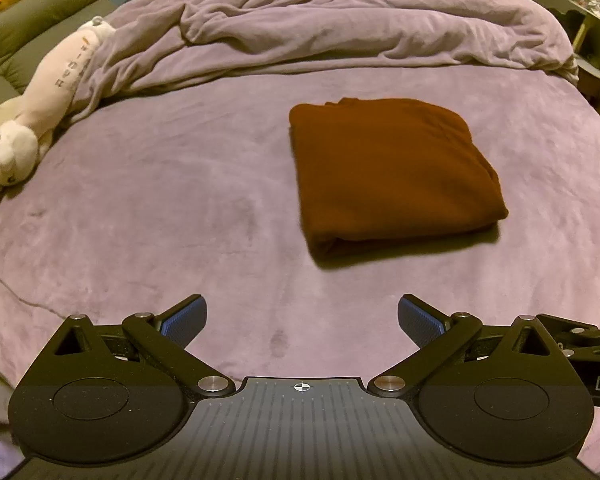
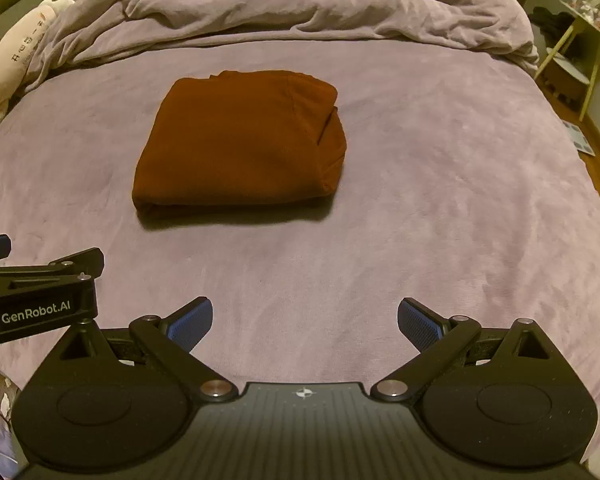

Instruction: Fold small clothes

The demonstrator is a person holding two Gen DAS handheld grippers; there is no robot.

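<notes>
While both claws hang spread wide and empty — left gripper (image 1: 302, 322), right gripper (image 2: 305, 322) — the folded rust-brown garment (image 1: 392, 172) lies flat on the lilac blanket (image 1: 160, 208); at one o'clock from the left, eleven from the right.

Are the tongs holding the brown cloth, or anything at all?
Nothing. The left tongs and right tongs are open and empty. The folded brown cloth lies alone on the bed.

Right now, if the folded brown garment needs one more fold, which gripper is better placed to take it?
Neither clearly. Both are open and held back from the brown garment. The left gripper faces its left edge, and the right gripper faces its layered right edge, so each suits its own side.
</notes>
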